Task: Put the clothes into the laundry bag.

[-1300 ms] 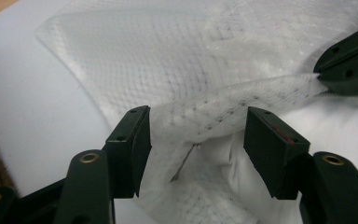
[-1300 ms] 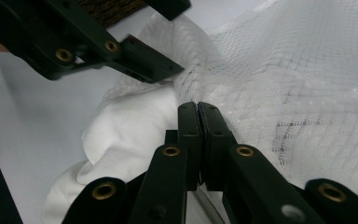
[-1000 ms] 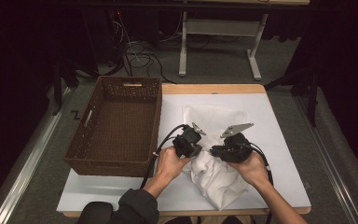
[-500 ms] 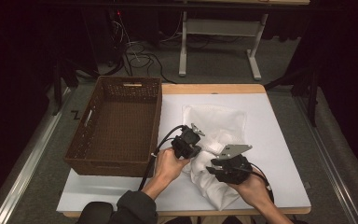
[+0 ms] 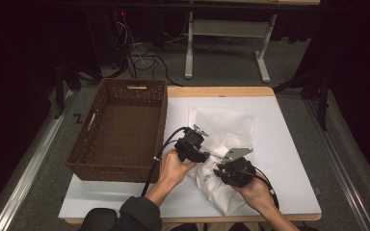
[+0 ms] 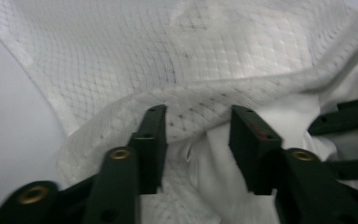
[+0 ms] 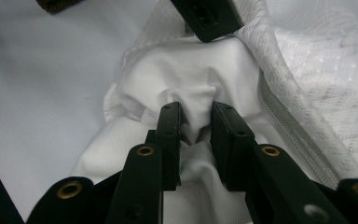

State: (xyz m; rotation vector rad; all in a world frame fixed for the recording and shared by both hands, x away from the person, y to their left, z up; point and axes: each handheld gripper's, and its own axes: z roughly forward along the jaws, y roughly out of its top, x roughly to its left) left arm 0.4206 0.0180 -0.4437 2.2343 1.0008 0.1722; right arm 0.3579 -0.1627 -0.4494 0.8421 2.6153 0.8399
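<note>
Lying crumpled on the white counter (image 5: 289, 144) beside the wicker basket (image 5: 120, 130), the mesh laundry bag (image 5: 221, 127) holds white cloth (image 7: 191, 74). From above, both grippers sit on its near end. The left gripper (image 6: 196, 135) view shows its fingers just opened, parted around a mesh fold; the right gripper (image 7: 196, 135) view shows its fingers closing, pinching a ridge of cloth beside the bag's zipper (image 7: 289, 126).

- I see a table (image 5: 289, 144) with a white top and a wooden edge along the far side.
- A brown wicker basket (image 5: 120, 127) sits on its left part, overhanging the left edge.
- Just right of the basket, a white mesh bag (image 5: 224, 130) with white cloth (image 5: 217, 190) lies crumpled near the middle.
</note>
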